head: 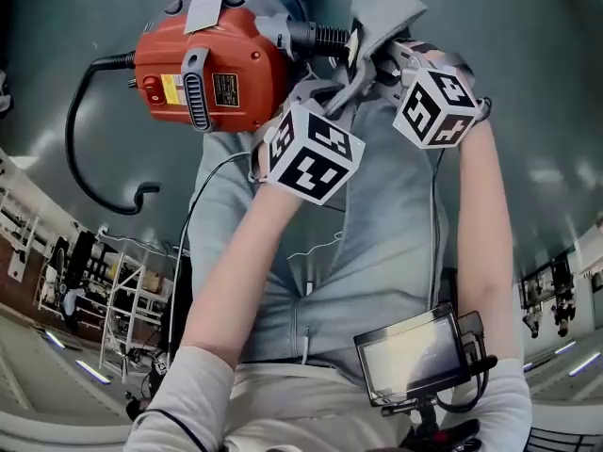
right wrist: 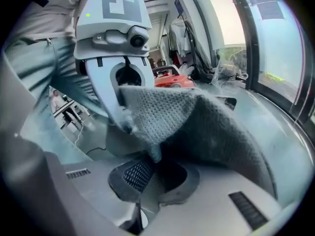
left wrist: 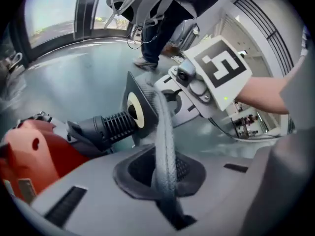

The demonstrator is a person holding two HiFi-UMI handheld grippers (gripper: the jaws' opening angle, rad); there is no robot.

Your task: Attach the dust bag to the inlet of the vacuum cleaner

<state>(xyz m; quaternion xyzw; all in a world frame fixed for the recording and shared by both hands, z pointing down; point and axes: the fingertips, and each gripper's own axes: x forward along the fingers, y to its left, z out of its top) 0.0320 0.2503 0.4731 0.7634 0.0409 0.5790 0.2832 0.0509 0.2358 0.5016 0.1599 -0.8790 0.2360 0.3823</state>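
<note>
The red vacuum cleaner [head: 212, 69] lies on the grey floor, its black ribbed inlet [head: 325, 38] pointing right. The grey fabric dust bag [head: 382, 22] hangs just right of the inlet, held by both grippers. My left gripper [head: 325, 90] is shut on a fold of the dust bag [left wrist: 165, 132], seen edge-on between its jaws. The bag's dark collar with its pale ring [left wrist: 135, 109] sits at the tip of the inlet [left wrist: 115, 124]. My right gripper [head: 382, 64] is shut on the dust bag [right wrist: 197, 127], which drapes over its jaws.
A black power cable [head: 80, 149] curls from the vacuum's left side. A small monitor [head: 415, 351] hangs at my chest. Metal racks [head: 122, 299] stand at the left. Another person [left wrist: 152, 18] stands by the window beyond the vacuum.
</note>
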